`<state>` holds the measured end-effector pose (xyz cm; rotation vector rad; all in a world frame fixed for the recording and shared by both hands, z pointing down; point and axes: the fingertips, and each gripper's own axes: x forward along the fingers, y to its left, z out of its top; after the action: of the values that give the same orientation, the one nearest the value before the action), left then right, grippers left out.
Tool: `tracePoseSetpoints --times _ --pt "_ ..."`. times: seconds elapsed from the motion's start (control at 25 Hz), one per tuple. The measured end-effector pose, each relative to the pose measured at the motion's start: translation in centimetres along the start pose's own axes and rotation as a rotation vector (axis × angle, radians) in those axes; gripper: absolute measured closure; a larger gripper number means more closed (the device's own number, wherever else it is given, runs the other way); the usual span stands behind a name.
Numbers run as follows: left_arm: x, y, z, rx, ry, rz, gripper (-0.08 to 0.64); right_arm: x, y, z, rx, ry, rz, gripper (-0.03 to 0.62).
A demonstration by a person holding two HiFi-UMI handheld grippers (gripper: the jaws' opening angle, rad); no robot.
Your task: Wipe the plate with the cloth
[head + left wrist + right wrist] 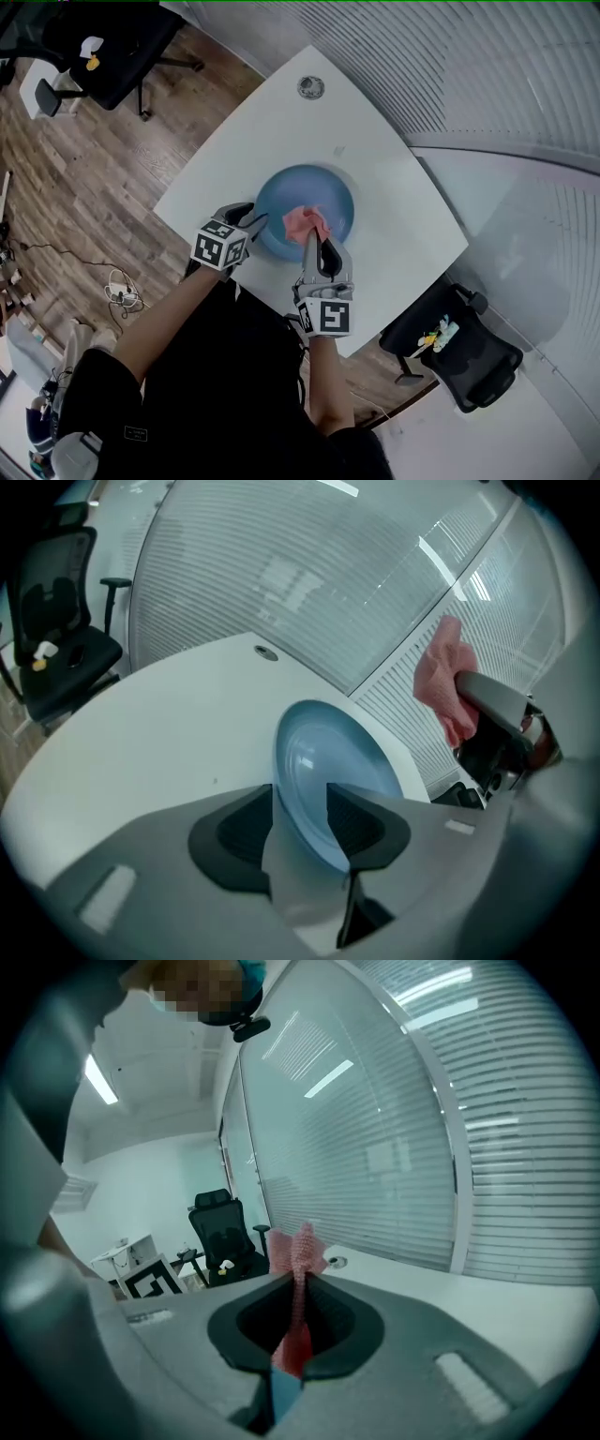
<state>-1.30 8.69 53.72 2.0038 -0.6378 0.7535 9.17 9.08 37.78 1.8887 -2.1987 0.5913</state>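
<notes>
A round blue plate point(291, 192) lies on the white table point(281, 122). My left gripper point(251, 217) is at the plate's left rim. In the left gripper view its jaws stand wide apart, with the near edge of the plate point(323, 771) in the gap between them; my left gripper point(300, 808) is open. My right gripper point(314, 236) is shut on a pink cloth point(302, 221), held over the near part of the plate. The cloth point(298, 1251) sticks out past the closed jaws of that gripper point(300, 1321). From the left gripper view the cloth point(441, 672) hangs at the upper right.
A cable grommet point(311, 87) sits near the table's far edge. Black office chairs stand at the far left point(103, 47) and the near right point(459, 356). A glass wall with blinds point(506, 75) runs along the right. Cables point(122, 291) lie on the wood floor.
</notes>
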Motion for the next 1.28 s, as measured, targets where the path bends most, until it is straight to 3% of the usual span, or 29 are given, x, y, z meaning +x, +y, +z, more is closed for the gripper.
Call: tracePoseSetpoints --times 0.36,0.6,1.28 --pt "2.6 0.6 0.0 -0.044 0.042 -0.015 0.388 4.6 -1.1 -4.0 -0.054 0.100 0.042 0.577" --pt "2.7 1.5 -0.2 -0.071 0.058 0.003 0.494 6.9 0.5 -6.1 -0.196 0.171 0.119 0.577" --pt "1.7 2.8 0.1 -0.183 0.024 -0.018 0.538 9.7 5.2 -13.2 -0.523 0.350 0.320 0.577"
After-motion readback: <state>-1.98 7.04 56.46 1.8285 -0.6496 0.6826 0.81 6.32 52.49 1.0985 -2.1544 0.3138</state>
